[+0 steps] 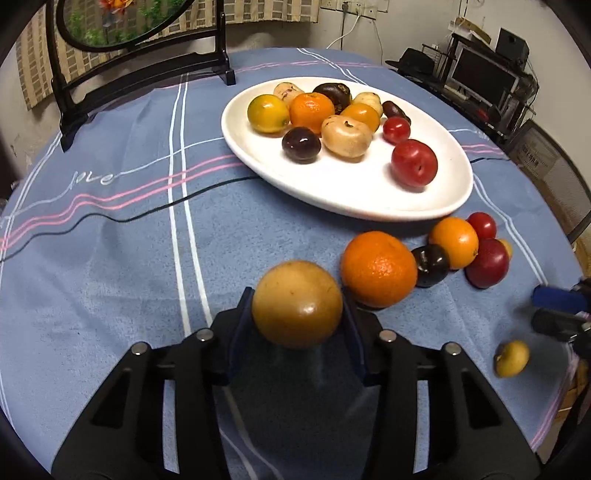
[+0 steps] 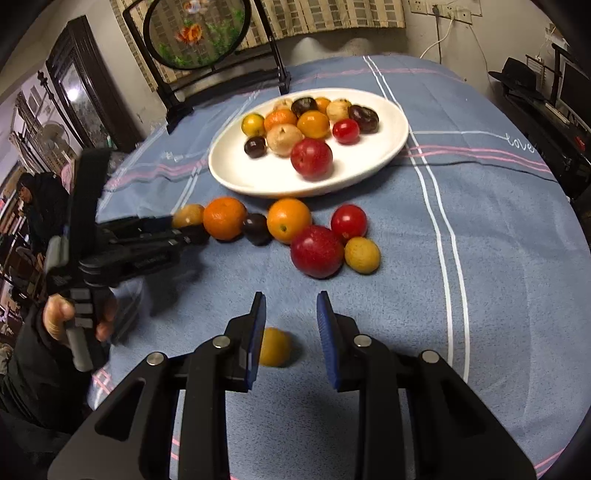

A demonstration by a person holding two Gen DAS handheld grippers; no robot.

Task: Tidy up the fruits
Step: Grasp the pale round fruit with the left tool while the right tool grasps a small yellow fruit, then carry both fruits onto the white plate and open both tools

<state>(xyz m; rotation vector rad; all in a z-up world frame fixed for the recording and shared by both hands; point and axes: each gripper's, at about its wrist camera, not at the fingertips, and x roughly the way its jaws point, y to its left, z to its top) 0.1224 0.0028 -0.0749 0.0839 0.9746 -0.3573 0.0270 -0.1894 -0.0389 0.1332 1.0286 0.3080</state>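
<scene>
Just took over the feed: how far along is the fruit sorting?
About half done. Ten fruits sit on the white plate. The left gripper grips a brownish-yellow fruit. The right gripper is open above a small yellow fruit. Six more lie on the tablecloth, including a large orange.

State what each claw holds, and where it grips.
Left claw grips the round yellow-brown fruit by its sides; right claw is open, empty.

Table under blue striped cloth [image 2: 498, 240]: white plate [image 2: 388, 147], loose fruits [image 2: 317, 251], framed screen [image 2: 195, 33].
</scene>
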